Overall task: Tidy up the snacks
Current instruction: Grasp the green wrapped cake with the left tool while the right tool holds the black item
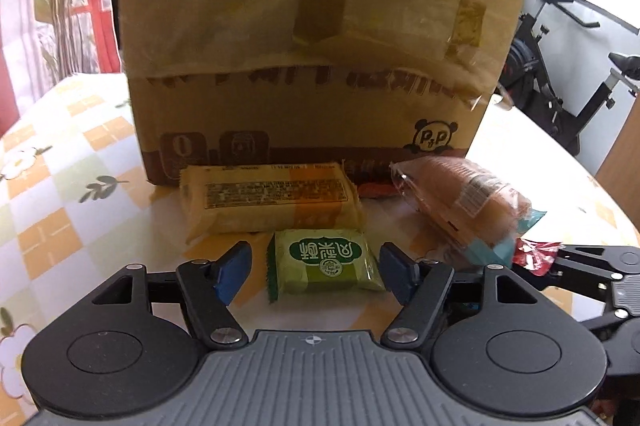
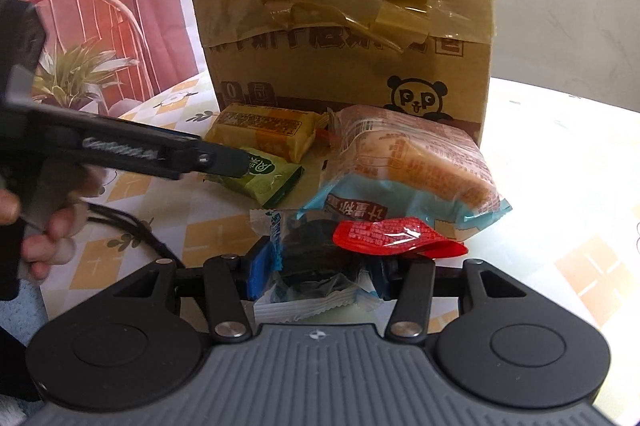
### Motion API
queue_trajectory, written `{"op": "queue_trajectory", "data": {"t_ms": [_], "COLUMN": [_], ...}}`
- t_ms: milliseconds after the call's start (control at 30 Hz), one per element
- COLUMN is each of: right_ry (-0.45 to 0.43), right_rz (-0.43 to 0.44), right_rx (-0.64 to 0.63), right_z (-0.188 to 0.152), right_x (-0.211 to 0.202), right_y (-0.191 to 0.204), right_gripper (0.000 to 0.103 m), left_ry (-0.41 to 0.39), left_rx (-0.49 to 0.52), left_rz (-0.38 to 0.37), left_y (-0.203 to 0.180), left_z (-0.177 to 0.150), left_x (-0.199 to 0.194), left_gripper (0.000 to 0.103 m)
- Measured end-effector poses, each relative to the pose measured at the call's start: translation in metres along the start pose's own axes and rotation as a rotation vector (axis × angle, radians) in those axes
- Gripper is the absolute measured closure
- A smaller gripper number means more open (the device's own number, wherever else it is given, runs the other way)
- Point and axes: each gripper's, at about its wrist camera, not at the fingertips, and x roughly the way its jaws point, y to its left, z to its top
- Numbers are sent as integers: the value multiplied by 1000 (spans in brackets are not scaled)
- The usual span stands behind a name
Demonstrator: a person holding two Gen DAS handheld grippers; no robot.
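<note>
A taped cardboard box (image 1: 304, 66) stands on the table, also in the right wrist view (image 2: 344, 26). In front of it lie a yellow snack bar (image 1: 268, 198) (image 2: 264, 130), a bread bun in clear and blue wrap (image 1: 468, 202) (image 2: 404, 162), a green pastry packet (image 1: 324, 266) (image 2: 264, 178) and a red packet (image 2: 392, 236) (image 1: 534, 254). My left gripper (image 1: 316, 274) is open, with its blue pads either side of the green packet. My right gripper (image 2: 316, 266) is closed on a dark cookie in a clear blue-edged wrapper (image 2: 312, 266).
The table (image 1: 60, 186) has a white, orange and green checked cloth. A black cable (image 2: 132, 226) lies on it at the left. An exercise bike (image 1: 560, 74) stands behind the table on the right. A lamp and a chair (image 2: 100, 14) stand behind on the left.
</note>
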Motion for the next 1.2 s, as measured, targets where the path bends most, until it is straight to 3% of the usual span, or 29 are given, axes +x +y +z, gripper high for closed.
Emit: {"op": "queue_trajectory", "data": {"t_ms": [233, 333, 400, 867, 1200], "right_ry": [-1, -4, -4, -6, 13], "right_rz": [1, 5, 4, -9, -47], "right_rx": [1, 5, 3, -9, -31], "right_z": [-1, -1, -1, -2, -1], "right_x": [0, 0, 0, 0, 1], "right_y": [-1, -2, -2, 1, 9], "right_gripper": [51, 51, 51, 51, 51], "left_ry": [31, 19, 13, 17, -37], "left_rx": [-5, 9, 9, -24, -29], "left_rz": [-2, -29, -30, -30, -44], "left_y": [4, 2, 1, 15, 19], "left_z": [-1, -2, -5, -26, -24], "left_x": [20, 19, 16, -15, -45], "left_gripper": [27, 41, 44, 46, 46]}}
